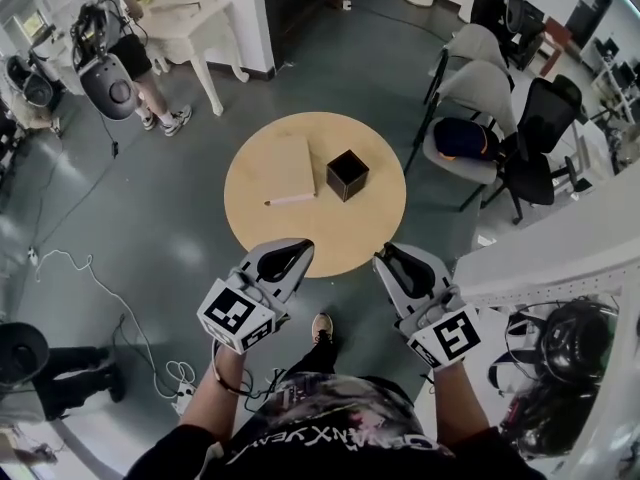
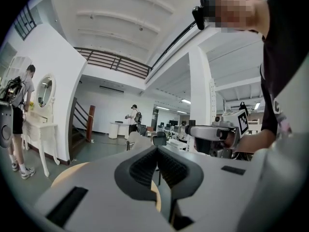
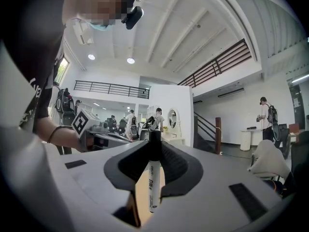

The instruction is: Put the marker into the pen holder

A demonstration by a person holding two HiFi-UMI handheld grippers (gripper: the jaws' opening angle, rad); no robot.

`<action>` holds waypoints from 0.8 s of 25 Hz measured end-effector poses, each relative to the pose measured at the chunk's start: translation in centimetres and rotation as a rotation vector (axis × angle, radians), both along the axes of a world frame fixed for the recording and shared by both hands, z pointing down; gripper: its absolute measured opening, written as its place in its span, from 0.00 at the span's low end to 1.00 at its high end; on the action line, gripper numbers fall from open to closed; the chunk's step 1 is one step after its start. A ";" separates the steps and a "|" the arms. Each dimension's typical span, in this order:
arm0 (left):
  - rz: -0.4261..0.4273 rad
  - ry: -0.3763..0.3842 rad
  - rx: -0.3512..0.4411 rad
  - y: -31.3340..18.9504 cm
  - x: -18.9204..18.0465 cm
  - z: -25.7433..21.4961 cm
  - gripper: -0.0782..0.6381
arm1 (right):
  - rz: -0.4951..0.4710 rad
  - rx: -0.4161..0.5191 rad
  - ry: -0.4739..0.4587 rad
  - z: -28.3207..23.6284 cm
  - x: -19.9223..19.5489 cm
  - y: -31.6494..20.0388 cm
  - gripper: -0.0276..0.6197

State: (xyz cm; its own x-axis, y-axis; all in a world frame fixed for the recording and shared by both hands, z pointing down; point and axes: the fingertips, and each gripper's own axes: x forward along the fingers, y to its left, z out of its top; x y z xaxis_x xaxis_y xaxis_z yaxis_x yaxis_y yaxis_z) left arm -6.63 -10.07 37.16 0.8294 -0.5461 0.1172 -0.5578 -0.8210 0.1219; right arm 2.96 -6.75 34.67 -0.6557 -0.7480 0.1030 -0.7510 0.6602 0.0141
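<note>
we pinch the marker (image 3: pixel 153 178) in our right gripper (image 3: pixel 154 148), left gripper (image 2: pixel 157 152) pressed together, empty, pen holder (image 1: pixel 347 174) on round table (image 1: pixel 372 230)

Saw the marker (image 3: pixel 152 182) pinched in the right gripper (image 1: pixel 388 258): a white barrel with dark print and a black cap. Stood upright in the right gripper view, with the cap up at the jaw tips and the barrel end down toward the camera. Found the holder (image 1: pixel 347 175) on the round wooden table (image 1: pixel 300 248): a black square box, open at the top, upright, a little right of the table's middle. Lay well apart from the marker.
</note>
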 end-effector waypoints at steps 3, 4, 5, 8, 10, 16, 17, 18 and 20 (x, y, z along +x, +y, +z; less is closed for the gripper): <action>0.008 0.008 -0.007 -2.0 -0.4 0.3 0.14 | 0.009 -0.007 0.004 0.2 -0.5 -1.9 0.16; 0.011 0.012 -0.008 -2.6 -0.5 0.4 0.14 | 0.012 -0.008 0.006 0.3 -0.7 -2.5 0.16; 0.014 0.014 -0.009 -3.1 -0.6 0.4 0.14 | 0.016 -0.010 0.008 0.4 -0.8 -3.0 0.16; 0.024 0.015 -0.007 -4.6 -0.8 0.6 0.14 | 0.028 -0.014 0.013 0.6 -1.2 -4.3 0.16; 0.030 0.019 -0.007 -5.4 -0.8 0.7 0.14 | 0.033 -0.018 0.017 0.8 -1.3 -5.0 0.16; 0.031 0.028 -0.004 -7.4 -0.8 0.8 0.14 | 0.042 -0.009 0.023 0.9 -1.7 -6.8 0.16; 0.031 0.029 -0.001 -7.7 -0.6 0.8 0.14 | 0.043 -0.005 0.023 0.9 -1.6 -7.1 0.16; 0.031 0.030 0.001 -7.9 -0.5 0.8 0.14 | 0.043 -0.001 0.022 0.9 -1.6 -7.4 0.16; 0.030 0.024 0.004 -8.4 -0.1 1.0 0.14 | 0.041 0.004 0.019 1.1 -1.4 -8.1 0.16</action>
State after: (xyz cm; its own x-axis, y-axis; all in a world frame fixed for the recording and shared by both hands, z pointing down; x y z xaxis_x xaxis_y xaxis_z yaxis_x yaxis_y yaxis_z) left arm -6.68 -18.42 38.19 0.8480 -0.5214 0.0949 -0.5298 -0.8379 0.1314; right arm 1.60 -14.86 35.76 -0.6226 -0.7744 0.1123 -0.7768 0.6290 0.0310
